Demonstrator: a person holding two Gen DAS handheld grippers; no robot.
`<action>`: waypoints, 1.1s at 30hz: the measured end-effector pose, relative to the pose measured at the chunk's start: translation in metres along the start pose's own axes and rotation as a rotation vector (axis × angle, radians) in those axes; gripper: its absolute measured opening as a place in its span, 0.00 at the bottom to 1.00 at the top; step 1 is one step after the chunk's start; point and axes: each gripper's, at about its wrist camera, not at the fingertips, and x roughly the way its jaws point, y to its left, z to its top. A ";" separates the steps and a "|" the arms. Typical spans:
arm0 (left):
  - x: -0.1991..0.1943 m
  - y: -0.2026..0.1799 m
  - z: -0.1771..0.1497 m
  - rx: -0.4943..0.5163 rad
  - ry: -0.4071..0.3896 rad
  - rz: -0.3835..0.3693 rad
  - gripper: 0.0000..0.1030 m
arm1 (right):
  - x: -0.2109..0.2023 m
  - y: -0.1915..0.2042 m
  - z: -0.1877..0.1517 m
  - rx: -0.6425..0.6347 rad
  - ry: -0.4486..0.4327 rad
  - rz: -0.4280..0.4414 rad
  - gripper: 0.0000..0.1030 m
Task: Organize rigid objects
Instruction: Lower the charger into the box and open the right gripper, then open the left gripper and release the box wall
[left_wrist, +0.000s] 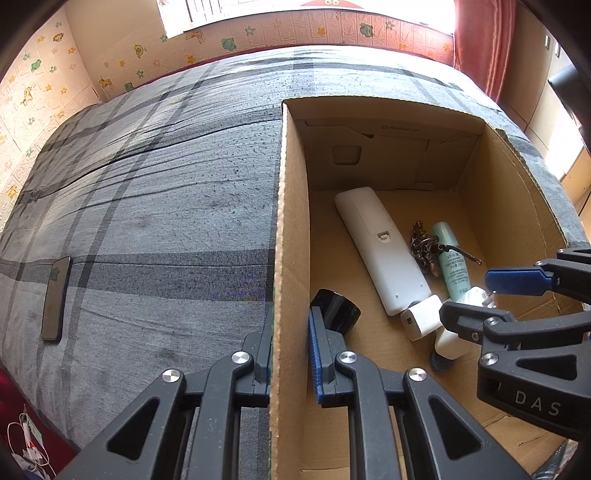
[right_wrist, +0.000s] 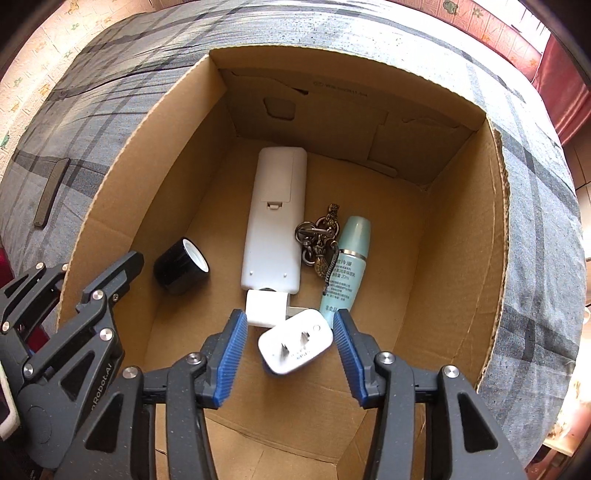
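A cardboard box (left_wrist: 291, 206) (right_wrist: 110, 206) stands on a plaid grey bed. In it lie a white remote (right_wrist: 275, 218) (left_wrist: 380, 251), a black cap (right_wrist: 181, 266) (left_wrist: 338, 310), a keychain (right_wrist: 319, 240) (left_wrist: 423, 245), a teal tube (right_wrist: 345, 266) (left_wrist: 452, 258) and two white plug adapters (right_wrist: 295, 341) (right_wrist: 266, 306). My left gripper (left_wrist: 290, 354) straddles the box's left wall, one finger on each side, touching it. My right gripper (right_wrist: 290, 345) is open inside the box, jaws on either side of the nearer adapter, apart from it.
A dark phone (left_wrist: 55, 299) (right_wrist: 50, 192) lies flat on the bed, left of the box. A patterned wall and a window stand behind the bed, a red curtain (left_wrist: 480, 44) at the right. Cables lie on the floor at lower left (left_wrist: 29, 443).
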 end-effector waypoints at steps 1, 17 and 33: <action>0.000 0.000 0.000 -0.001 0.000 0.000 0.16 | -0.003 0.003 0.001 0.000 -0.005 -0.007 0.51; -0.001 0.000 0.000 0.004 0.001 0.001 0.16 | -0.048 0.000 -0.008 0.021 -0.107 -0.043 0.64; -0.002 -0.001 0.002 0.003 0.007 -0.001 0.15 | -0.102 -0.032 -0.040 0.120 -0.214 -0.064 1.00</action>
